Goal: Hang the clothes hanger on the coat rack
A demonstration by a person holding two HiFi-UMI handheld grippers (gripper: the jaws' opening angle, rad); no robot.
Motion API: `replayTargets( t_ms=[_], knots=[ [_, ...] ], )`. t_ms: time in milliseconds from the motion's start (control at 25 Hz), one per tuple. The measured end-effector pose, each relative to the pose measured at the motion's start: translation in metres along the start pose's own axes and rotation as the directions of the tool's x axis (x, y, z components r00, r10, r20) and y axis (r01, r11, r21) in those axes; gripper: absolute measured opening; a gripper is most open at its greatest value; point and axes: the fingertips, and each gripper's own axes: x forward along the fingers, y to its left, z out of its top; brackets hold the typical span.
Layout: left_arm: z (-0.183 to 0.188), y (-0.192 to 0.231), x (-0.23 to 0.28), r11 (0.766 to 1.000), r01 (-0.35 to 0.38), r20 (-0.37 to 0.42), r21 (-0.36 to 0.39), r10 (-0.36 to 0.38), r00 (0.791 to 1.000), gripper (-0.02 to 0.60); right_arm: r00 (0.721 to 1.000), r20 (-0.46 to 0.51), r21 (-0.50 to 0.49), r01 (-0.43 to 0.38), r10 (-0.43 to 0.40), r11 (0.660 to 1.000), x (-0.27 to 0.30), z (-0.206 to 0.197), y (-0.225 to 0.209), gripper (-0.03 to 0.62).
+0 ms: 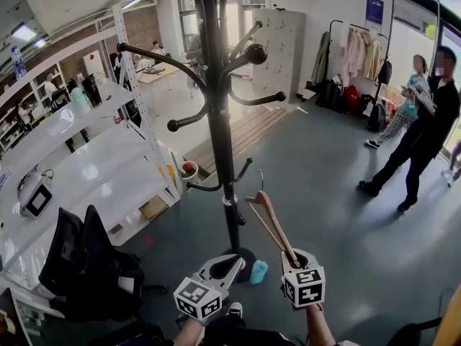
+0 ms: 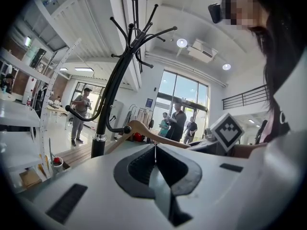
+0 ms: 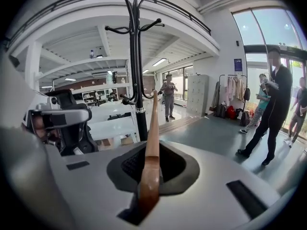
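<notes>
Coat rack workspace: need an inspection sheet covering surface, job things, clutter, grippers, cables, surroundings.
Surface: grey floor, bare around the rack base.
Job's things: wooden clothes hanger, not yet hung; black coat rack upright, no clothes on the arms in view.
Clutter: light-blue object by the rack base; black chair at left.
Grippers: left hand-held gripper jaws together, empty; right hand-held gripper clamped on the hanger's arm.
Cables: nothing seen near the rack.
Surroundings: white shelving at left; people standing at right; clothes rail behind.
</notes>
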Motion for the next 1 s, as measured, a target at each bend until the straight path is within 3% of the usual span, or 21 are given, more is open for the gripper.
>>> replayTargets(
  t_ms=[440,760,1000],
  knots=[
    [0.014,0.054,0.006,1.000,-0.024,0.005,-0.020,0.024,1.000,0.006,0.997,-0.075,-0.064,-0.022,0.017,0.998,0.084,0.030,0.002,0.046],
    [0.011,0.066,0.011,0.999,-0.019,-0.011,-0.028,0.019,1.000,0.006,0.986,-0.155,-0.018,-0.057,0.054,0.998,0.110,0.002,0.012,0.047],
    [0.004,0.068,0.014,0.999,-0.016,-0.025,-0.041,0.015,1.000,0.006,0.988,-0.140,-0.008,-0.062,0.060,0.998,0.115,-0.015,0.015,0.048]
  ],
)
